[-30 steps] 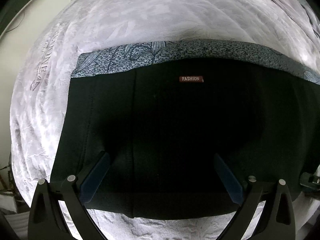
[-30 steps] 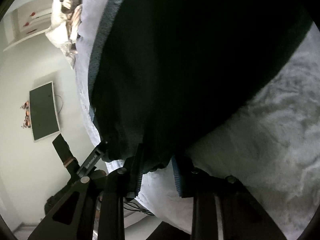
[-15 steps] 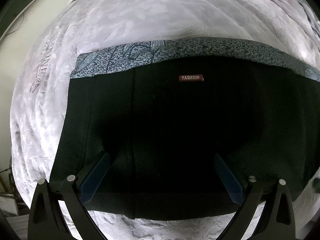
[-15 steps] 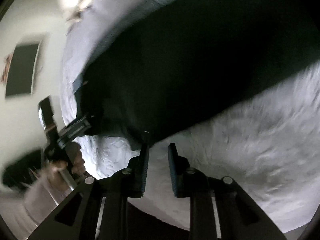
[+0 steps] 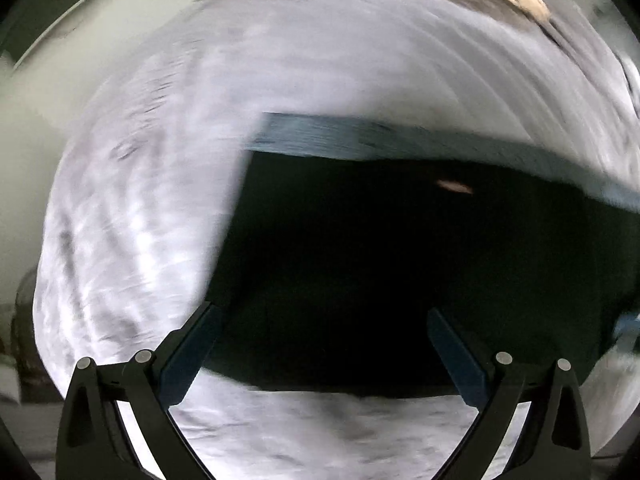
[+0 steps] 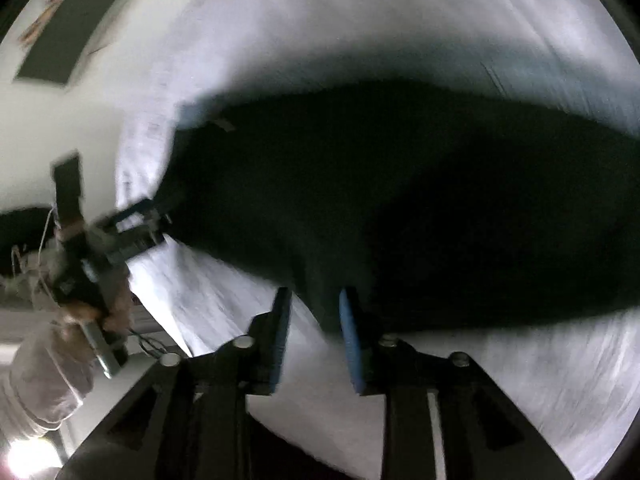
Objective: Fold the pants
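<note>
Right gripper (image 6: 314, 334): blue pads parted, jaws have just been opening — nothing clamped betw. them; the near edge of the dark pants (image 6: 400, 208) shows through the gap, but the pads don't press it. Left gripper (image 5: 324, 354): fingers spread wide, nothing gripped, hovering over the near-left part of the pants (image 5: 400, 264).

Pants lie flat as a dark folded block on the pale grey bedspread (image 5: 140, 208), w/ bare bedspread in front & to the left. A small reddish label (image 5: 454, 187) sits on top, blurred. Along the far edge, a strip of blue-grey patterned fabric (image 5: 360, 140) — can't tell what it belongs to.

In the right wrist view, a hand (image 6: 100, 308) in a light sleeve holds the left gripper at the pants' left end. On the far wall, a dark panel (image 6: 68, 32).
</note>
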### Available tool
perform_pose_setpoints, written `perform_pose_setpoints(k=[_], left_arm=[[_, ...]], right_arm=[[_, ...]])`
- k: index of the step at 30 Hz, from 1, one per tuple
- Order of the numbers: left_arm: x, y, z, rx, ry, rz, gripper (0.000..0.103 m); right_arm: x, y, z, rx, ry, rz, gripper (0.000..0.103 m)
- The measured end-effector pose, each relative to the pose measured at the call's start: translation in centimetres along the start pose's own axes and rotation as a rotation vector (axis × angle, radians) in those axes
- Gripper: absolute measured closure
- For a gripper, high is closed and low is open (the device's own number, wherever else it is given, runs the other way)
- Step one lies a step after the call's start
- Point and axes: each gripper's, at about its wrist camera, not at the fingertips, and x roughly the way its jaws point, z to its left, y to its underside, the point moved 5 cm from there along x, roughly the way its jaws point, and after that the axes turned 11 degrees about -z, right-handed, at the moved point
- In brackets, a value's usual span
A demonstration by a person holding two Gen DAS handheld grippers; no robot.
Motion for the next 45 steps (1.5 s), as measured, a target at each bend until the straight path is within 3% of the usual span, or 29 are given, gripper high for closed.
perform_pose_setpoints(k=[1,5,8,11,13,14,16,18,19,20,21,23,24,27,32,34,36,40,41,42,45], left_arm=[[0.0,-0.1,1.2,-0.027,-0.009,-0.003,0.0],[1.0,-0.1,5.0,-0.126,0.023,0.022,0.0],[2.8,0.3,7.0,-0.184,0.124,0.069,0.014],[3.4,0.3,7.1,-0.208,0.217,0.071,0.026],[3.7,0.2,7.0,-0.207,0.269,0.065,0.028],[3.8,0.1,6.8,-0.204,0.299,0.062,0.029],[4.0,0.1,6.3,-0.201,0.341,0.069,0.042],[4.1,0.4,5.9,-0.199,0.363,0.073,0.046],[4.1,0.2,5.8,-0.198,0.368,0.07,0.048],[4.0,0.2,5.8,-0.196,0.371,0.063,0.051],[3.8,0.3,5.9,-0.195,0.375,0.053,0.056],[3.2,0.4,6.2,-0.197,0.375,0.037,0.067],[2.7,0.6,6.7,-0.202,0.378,0.034,0.068],[1.8,1.3,7.5,-0.226,0.369,0.036,0.068],[2.1,3.2,8.1,-0.25,0.309,0.049,0.067],[1.9,3.1,8.2,-0.28,0.261,0.031,0.058],[1.4,2.6,8.4,-0.275,0.211,0.009,0.042],[-0.3,1.4,8.5,-0.258,0.182,-0.029,0.04],[-0.6,1.1,8.4,-0.249,0.177,-0.037,0.035],[-0.9,0.8,8.2,-0.24,0.172,-0.045,0.02],[-0.3,0.2,7.0,-0.234,0.17,-0.05,0.016]], right_arm=[[0.3,-1.6,1.4,-0.044,-0.015,-0.016,0.059],[4.3,-8.2,7.7,-0.248,-0.056,-0.013,0.057],[9.3,-11.8,11.4,-0.387,-0.046,0.04,0.057],[13.9,-14.0,14.8,-0.495,-0.018,0.078,0.057],[16.3,-15.4,16.5,-0.521,-0.025,0.102,0.057],[17.1,-15.7,17.0,-0.525,-0.034,0.111,0.057],[18.9,-16.1,17.7,-0.544,-0.031,0.144,0.057],[20.1,-16.3,17.8,-0.56,-0.004,0.186,0.057],[20.5,-16.1,17.6,-0.569,0.012,0.215,0.06],[20.6,-15.9,17.6,-0.589,0.031,0.221,0.086],[20.3,-15.7,18.0,-0.622,0.045,0.208,0.097],[18.7,-15.2,18.7,-0.655,0.023,0.191,0.097],[18.3,-14.9,19.2,-0.661,0.0,0.198,0.097],[17.0,-13.6,20.5,-0.694,-0.057,0.242,0.097],[19.5,-13.7,20.0,-0.64,-0.024,0.24,0.097],[21.8,-14.1,18.3,-0.608,0.063,0.231,0.097],[22.5,-14.3,17.4,-0.534,0.065,0.229,0.094],[19.0,-14.7,17.5,-0.482,0.052,0.154,0.079],[17.7,-14.7,17.4,-0.471,0.046,0.139,0.079],[16.3,-14.6,17.2,-0.446,0.029,0.118,0.079],[14.6,-13.8,16.1,-0.356,-0.002,0.11,0.079]])
